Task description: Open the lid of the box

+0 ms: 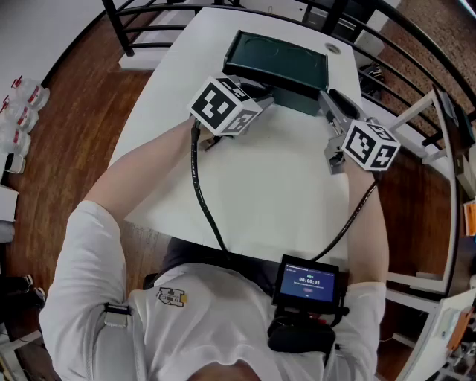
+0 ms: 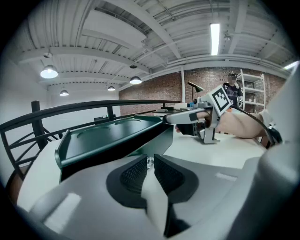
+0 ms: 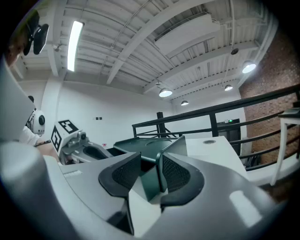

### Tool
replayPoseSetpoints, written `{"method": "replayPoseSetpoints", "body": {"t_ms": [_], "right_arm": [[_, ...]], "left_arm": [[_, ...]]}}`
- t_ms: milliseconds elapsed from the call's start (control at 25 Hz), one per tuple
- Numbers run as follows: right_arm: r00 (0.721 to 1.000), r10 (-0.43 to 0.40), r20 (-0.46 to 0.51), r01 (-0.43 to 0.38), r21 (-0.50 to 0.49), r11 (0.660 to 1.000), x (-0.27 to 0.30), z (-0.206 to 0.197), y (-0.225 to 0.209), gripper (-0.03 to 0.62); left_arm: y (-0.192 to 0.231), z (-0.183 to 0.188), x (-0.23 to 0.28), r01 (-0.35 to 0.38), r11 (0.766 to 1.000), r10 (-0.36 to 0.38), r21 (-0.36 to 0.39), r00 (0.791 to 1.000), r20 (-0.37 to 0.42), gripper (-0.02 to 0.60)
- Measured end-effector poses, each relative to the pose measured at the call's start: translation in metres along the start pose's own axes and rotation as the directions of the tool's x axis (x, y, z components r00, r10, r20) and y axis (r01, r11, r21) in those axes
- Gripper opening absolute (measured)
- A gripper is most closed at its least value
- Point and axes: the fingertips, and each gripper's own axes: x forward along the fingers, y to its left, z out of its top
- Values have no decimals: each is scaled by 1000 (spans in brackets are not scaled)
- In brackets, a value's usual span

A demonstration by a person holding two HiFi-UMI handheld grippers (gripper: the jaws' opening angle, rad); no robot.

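A dark green box with a flat lid stands at the far end of the white table. My left gripper is at the box's near left corner. In the left gripper view its pads are nearly together, with only a thin slit and a small glint between them, just under the lid's rim. My right gripper is at the near right corner. In the right gripper view its jaws stand apart around the lid's corner edge, which lies against the right pad.
A black railing runs round the table's far side, above a wooden floor. A small screen hangs at the person's chest. A white shelf unit stands to the right.
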Motion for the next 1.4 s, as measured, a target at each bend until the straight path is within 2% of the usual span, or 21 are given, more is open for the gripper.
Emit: {"method": "replayPoseSetpoints", "body": {"t_ms": [160, 440, 560, 600, 640, 1040, 1160, 1240, 1400], "right_arm": [[1000, 1, 16, -2, 57, 998, -21, 3, 1, 140], [1000, 24, -1, -24, 87, 996, -51, -12, 20, 123], [999, 42, -16, -40, 96, 995, -61, -19, 30, 118], [999, 49, -21, -46, 94, 995, -63, -20, 34, 115], [998, 54, -25, -51, 90, 995, -65, -21, 38, 115], [997, 60, -39, -58, 59, 997, -72, -25, 50, 114], [997, 65, -28, -63, 60, 996, -79, -24, 56, 110], [996, 90, -9, -89, 52, 995, -91, -23, 70, 99], [982, 184, 41, -185, 22, 982, -134, -27, 128, 49]], "left_arm": [[-26, -11, -22, 27, 1000, -27, 5, 1000, -8, 48], [-60, -27, -53, 43, 999, -43, 7, 999, -23, 48], [-64, -30, -61, 30, 999, -30, -10, 999, -16, 44], [-65, -31, -63, 33, 999, -34, -25, 999, -14, 7], [-68, -31, -65, 40, 998, -41, -39, 999, -12, 0], [-72, -31, -68, 41, 998, -41, -56, 999, 2, 0], [-72, -29, -76, 48, 997, -46, -62, 998, 37, 0], [-77, -27, -91, 79, 993, -72, -84, 993, 90, 9], [-95, -30, -143, 165, 975, -125, -151, 962, 244, 9]]}}
